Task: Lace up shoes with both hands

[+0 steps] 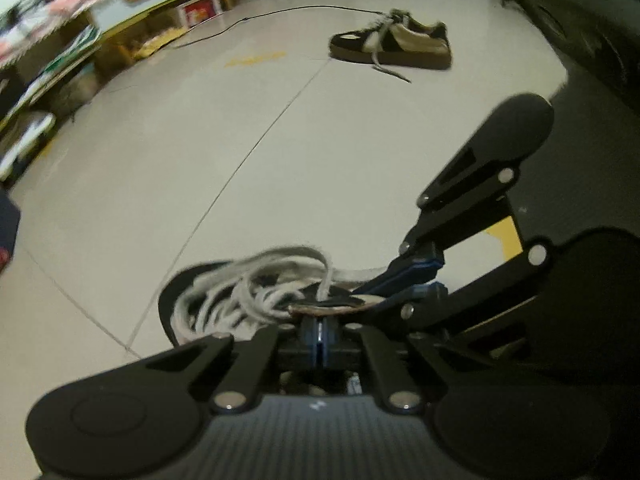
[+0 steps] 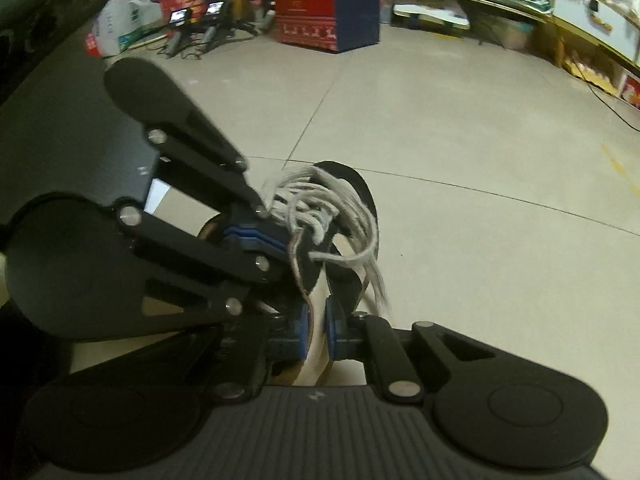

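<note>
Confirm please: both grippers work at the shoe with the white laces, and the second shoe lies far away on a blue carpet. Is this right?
Not quite. The second shoe lies on the bare pale tiled floor, not on a carpet, as the left wrist view shows. The rest stands.

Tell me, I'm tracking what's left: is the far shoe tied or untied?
Untied: the far shoe stands on its sole, its laces trailing loose onto the floor.
</note>
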Motion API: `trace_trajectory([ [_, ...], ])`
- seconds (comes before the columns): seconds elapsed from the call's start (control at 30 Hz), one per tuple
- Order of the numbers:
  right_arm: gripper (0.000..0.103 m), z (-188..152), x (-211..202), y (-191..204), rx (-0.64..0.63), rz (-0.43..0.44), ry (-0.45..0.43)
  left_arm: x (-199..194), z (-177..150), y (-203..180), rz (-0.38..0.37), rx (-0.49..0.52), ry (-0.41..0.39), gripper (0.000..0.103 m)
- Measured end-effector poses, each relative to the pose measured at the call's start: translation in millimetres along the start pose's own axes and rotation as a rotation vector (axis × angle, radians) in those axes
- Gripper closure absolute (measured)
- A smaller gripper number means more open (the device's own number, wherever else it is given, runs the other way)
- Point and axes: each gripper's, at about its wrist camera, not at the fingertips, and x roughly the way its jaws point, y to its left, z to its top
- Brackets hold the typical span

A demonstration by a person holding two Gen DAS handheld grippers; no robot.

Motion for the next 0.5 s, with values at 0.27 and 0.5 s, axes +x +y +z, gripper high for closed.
trace_trajectory([
  [0.27,0.097,1,1,-14,0.112,0.002,0.014,-14,-12,-3,0.003,-0.017,-0.016,0.103],
  [0.5,0.087,4,-2,-23,0.146,0.054,0.001,-25,-3,5,0.009,-0.038,-0.054,0.098],
])
